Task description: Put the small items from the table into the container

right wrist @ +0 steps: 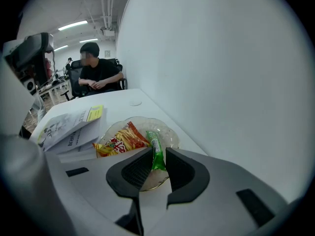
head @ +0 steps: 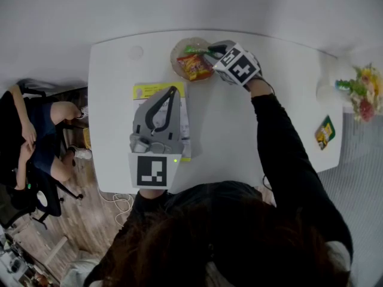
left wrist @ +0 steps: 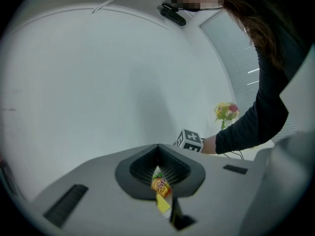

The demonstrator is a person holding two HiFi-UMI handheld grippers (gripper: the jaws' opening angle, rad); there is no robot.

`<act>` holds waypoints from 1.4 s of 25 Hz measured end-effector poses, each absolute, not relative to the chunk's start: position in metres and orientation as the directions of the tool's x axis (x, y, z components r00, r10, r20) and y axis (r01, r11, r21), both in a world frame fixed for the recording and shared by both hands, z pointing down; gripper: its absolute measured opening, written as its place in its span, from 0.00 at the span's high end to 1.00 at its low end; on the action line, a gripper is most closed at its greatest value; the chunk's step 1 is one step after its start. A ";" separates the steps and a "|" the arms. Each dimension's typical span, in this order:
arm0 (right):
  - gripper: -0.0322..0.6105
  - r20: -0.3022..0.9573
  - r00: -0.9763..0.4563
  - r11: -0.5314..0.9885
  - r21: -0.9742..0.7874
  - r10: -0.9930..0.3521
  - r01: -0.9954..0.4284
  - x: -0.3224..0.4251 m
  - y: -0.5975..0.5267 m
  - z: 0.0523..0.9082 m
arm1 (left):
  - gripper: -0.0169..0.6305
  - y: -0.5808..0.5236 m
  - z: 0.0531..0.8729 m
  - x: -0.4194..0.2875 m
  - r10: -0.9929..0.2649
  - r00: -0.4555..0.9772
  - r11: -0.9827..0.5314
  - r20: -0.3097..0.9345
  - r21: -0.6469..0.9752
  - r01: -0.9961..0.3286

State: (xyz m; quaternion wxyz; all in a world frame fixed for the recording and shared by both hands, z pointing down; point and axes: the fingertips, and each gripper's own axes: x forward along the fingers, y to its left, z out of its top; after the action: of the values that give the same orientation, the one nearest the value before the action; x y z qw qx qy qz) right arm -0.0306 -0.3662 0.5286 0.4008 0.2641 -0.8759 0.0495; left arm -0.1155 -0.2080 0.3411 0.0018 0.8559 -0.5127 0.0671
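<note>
Head view: the right claw (head: pixel 207 54) hangs over the bowl (head: pixel 173 58) at the worktop's (head: pixel 227 136) far edge, the left claw (head: pixel 173 91) idle over papers (head: pixel 184 115). Left gripper view: jaws together, empty. Right gripper view: jaws pinch the green packet (right wrist: pixel 156 154) above the bowl, beside a red pack (right wrist: pixel 120 140), seemingly for release

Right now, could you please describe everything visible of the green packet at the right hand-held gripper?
The green packet is a slim, glossy plastic sachet with a white printed patch. It lies lengthwise between the jaws of the right hand-held gripper, whose pads seem to press its sides. Its far end reaches over the clear dish, beside the orange snack bag; whether it rests there I cannot tell.
</note>
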 end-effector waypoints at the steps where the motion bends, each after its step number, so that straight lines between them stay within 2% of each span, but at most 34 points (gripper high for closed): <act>1: 0.82 0.720 -0.544 0.851 0.122 -0.430 -0.512 -0.030 -0.366 0.525 | 0.97 -0.207 0.340 -0.115 -0.877 0.467 -0.475 0.114 -0.067 -0.877; 3: 0.71 0.706 -0.555 0.843 0.109 -0.439 -0.527 -0.027 -0.363 0.517 | 0.97 -0.206 0.338 -0.112 -0.875 0.471 -0.480 0.109 -0.071 -0.874; 4: 0.70 0.699 -0.562 0.840 0.104 -0.443 -0.533 -0.026 -0.361 0.514 | 0.97 -0.206 0.337 -0.111 -0.874 0.474 -0.482 0.106 -0.070 -0.874; 17: 0.70 0.518 -0.622 0.752 0.066 -0.588 -0.656 -0.004 -0.316 0.437 | 0.97 -0.192 0.320 -0.092 -0.863 0.501 -0.506 0.070 -0.105 -0.856; 24: 0.74 0.402 -0.632 0.706 0.051 -0.662 -0.707 0.017 -0.270 0.388 | 0.97 -0.183 0.306 -0.079 -0.854 0.519 -0.520 0.043 -0.128 -0.845; 35: 0.85 0.240 -0.525 0.558 0.094 -0.817 -0.825 0.060 -0.213 0.330 | 0.97 -0.173 0.288 -0.046 -0.832 0.554 -0.549 0.004 -0.149 -0.823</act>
State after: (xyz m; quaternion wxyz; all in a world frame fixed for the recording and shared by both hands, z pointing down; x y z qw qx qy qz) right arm 0.0603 -0.2132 0.3298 0.1291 0.4700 -0.8730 0.0157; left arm -0.0456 -0.1728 0.2884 -0.0647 0.8792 -0.4707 0.0369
